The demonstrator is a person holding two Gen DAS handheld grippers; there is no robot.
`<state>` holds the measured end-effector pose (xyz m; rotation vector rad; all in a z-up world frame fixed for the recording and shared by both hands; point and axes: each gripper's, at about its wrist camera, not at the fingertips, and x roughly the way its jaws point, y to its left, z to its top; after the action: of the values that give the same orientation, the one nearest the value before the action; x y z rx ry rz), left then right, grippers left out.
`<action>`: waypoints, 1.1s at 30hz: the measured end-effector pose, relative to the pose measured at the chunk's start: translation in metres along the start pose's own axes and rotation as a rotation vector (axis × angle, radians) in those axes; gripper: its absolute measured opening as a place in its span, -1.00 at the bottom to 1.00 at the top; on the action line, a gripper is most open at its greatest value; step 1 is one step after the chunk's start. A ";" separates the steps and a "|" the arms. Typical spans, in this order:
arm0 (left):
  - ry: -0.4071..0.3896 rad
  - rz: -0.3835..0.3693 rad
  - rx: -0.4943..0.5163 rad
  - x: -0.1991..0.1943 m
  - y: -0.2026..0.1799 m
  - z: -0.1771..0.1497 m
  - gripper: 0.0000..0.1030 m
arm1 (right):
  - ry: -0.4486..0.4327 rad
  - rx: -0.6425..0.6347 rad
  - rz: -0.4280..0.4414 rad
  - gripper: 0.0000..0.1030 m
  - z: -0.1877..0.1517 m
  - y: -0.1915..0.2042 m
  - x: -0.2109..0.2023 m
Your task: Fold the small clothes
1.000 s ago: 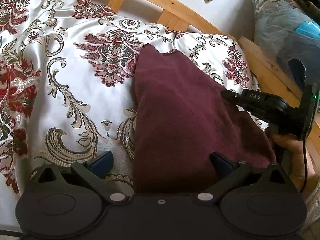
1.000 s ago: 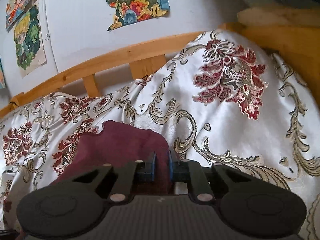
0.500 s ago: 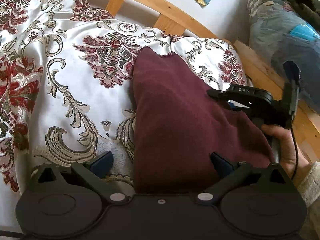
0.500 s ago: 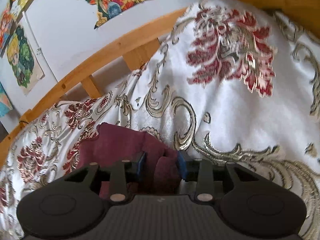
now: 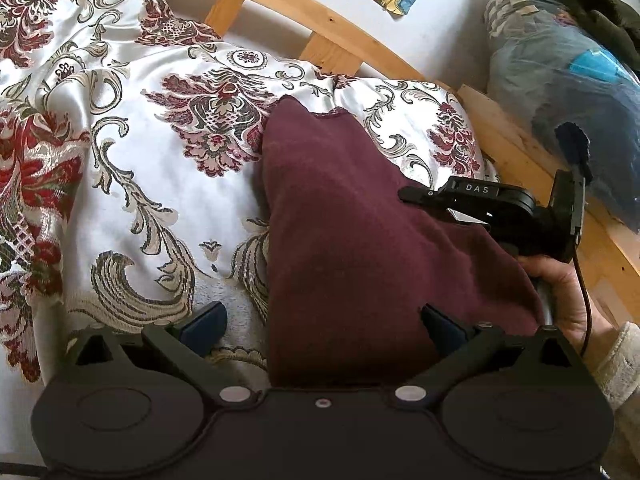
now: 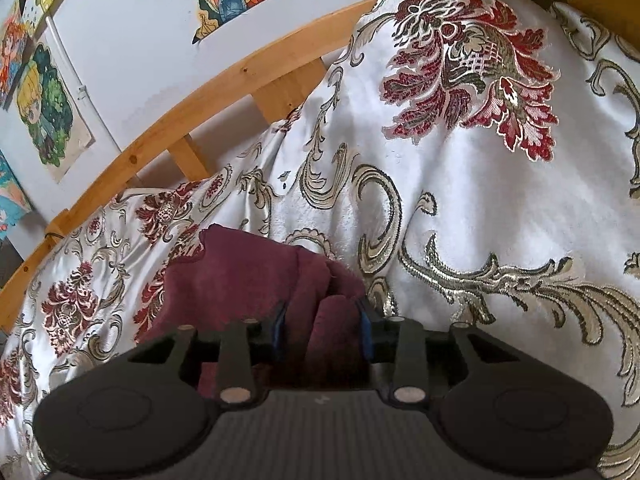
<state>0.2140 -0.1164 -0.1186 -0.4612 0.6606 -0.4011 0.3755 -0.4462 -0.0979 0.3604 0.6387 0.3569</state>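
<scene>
Item: one small maroon garment (image 5: 352, 240), soft knit with a thin scalloped trim at its far edge. Location: on the bed, spread over a white floral bedspread (image 5: 160, 184), its far tip toward the wooden bed rail (image 5: 320, 20), its near end running under your left claw.

Left claw (image 5: 324, 320): jaws spread wide. One fingertip sits over the bedspread just beside the garment's left edge, the other over the maroon cloth itself. It grips nothing.

Right claw (image 6: 324, 328): jaws part-way apart, with a bunched fold of the garment's right corner between them. The pads appear to stand off the cloth rather than pinch it, so you likely have no hold there at present. In the left wrist view this claw lies over the garment's right edge, your hand (image 5: 560, 292) on its handle.

Handling, as judged: light, limp, no stiffness; it will sag and crease wherever it is unsupported. The knit should grip the pads well, but the satin bedspread beneath looks slick, so the garment may slide when dragged.

Where to take hold: at a corner or along the edge, pinching only the layers you mean to fold. Keep the pads clear of the bedspread, which could be caught up with the garment.

Nearby, not part of the task: wall pictures (image 6: 52, 120); a bagged bundle (image 5: 560, 92) past the rail.
</scene>
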 end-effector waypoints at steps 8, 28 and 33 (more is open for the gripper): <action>-0.002 -0.023 -0.009 -0.001 0.004 -0.001 0.99 | 0.034 0.014 0.006 0.03 0.000 -0.001 0.004; 0.113 0.039 -0.060 0.002 -0.005 0.016 0.98 | -0.019 0.024 -0.060 -0.19 -0.009 0.005 0.001; 0.150 0.041 -0.078 0.001 -0.006 0.019 0.89 | -0.032 0.059 -0.068 -0.32 -0.010 0.007 -0.001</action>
<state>0.2261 -0.1162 -0.1022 -0.4942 0.8318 -0.3743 0.3664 -0.4382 -0.1017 0.3992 0.6297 0.2673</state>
